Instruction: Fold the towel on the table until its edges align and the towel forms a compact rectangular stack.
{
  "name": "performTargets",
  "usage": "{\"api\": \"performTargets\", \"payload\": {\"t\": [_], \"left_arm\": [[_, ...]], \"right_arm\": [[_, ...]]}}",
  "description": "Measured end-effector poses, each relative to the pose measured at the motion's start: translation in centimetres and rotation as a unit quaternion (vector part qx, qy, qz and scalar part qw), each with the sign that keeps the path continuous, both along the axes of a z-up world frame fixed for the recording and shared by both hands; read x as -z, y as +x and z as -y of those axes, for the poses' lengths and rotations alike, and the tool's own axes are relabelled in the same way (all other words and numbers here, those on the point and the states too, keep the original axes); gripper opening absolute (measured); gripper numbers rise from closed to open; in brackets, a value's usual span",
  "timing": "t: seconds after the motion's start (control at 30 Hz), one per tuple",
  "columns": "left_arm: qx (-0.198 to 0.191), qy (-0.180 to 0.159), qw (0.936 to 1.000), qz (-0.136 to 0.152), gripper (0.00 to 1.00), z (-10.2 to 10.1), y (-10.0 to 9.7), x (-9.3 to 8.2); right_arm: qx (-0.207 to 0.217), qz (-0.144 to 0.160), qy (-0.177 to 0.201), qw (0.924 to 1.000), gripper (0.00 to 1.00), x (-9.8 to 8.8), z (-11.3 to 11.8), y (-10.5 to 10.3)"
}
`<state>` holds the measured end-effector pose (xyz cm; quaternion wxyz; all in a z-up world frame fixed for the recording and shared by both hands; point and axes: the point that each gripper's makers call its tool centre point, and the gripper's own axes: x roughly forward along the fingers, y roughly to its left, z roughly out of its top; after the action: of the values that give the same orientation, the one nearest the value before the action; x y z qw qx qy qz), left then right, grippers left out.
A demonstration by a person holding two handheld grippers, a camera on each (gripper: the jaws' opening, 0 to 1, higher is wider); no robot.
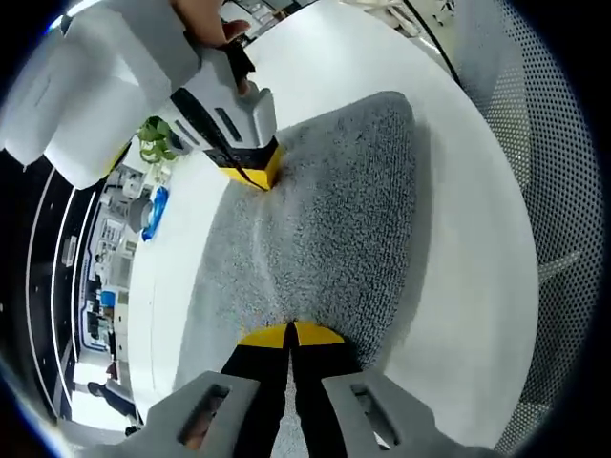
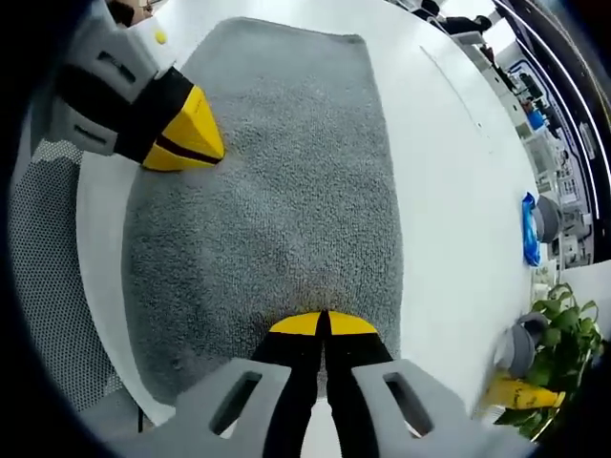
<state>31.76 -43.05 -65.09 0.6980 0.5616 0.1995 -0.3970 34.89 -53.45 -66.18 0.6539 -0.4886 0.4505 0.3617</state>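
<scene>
A grey towel [image 1: 344,210] lies flat on the white table [image 1: 477,286]. My left gripper [image 1: 289,334] has its yellow tips pressed together on the towel's near edge. A raised crease runs from there to my right gripper [image 1: 256,174], which comes in from the upper left with its tips closed on the towel. In the right gripper view the towel [image 2: 277,172] stretches away from my right gripper [image 2: 323,324], shut on its near edge. The left gripper [image 2: 191,143] pinches the towel's left side.
A grey perforated surface [image 1: 544,143] borders the table [image 2: 449,191] edge, also seen as mesh [image 2: 48,286]. A plant [image 2: 563,334], a blue object [image 2: 528,229] and a grey cup [image 2: 520,348] stand beyond the table. A hand [image 1: 205,19] holds the right gripper.
</scene>
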Motion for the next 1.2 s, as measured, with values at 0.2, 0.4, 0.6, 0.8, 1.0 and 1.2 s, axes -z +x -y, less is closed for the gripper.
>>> {"api": "performTargets", "payload": {"t": [0.2,0.4,0.6,0.8,1.0,1.2], "left_arm": [[-0.001,-0.001,1.0,0.0,0.01,-0.1,0.0,0.0],[-0.004,-0.007,1.0,-0.001,0.01,-0.1,0.0,0.0],[-0.008,-0.011,0.9999,-0.003,0.0,-0.2,0.1,0.0],[-0.022,-0.027,0.9993,-0.012,0.0,-0.3,0.2,0.0],[-0.025,-0.029,0.9992,-0.01,0.0,-0.4,0.3,0.0],[-0.038,-0.047,0.998,-0.018,0.0,-0.5,0.3,-0.1]], "right_arm": [[-0.04,0.023,-0.06,0.9971,0.0,0.1,0.0,-0.7],[-0.013,0.013,-0.051,0.9985,0.0,0.2,0.3,-1.1],[0.01,0.001,-0.034,0.9994,0.0,0.1,0.5,-1.8],[0.012,-0.011,-0.037,0.9992,0.0,0.2,0.6,-2.6],[0.013,-0.021,-0.036,0.9991,0.0,0.1,0.7,-3.3],[0.037,-0.04,-0.008,0.9985,0.0,0.0,0.7,-4.0]]}}
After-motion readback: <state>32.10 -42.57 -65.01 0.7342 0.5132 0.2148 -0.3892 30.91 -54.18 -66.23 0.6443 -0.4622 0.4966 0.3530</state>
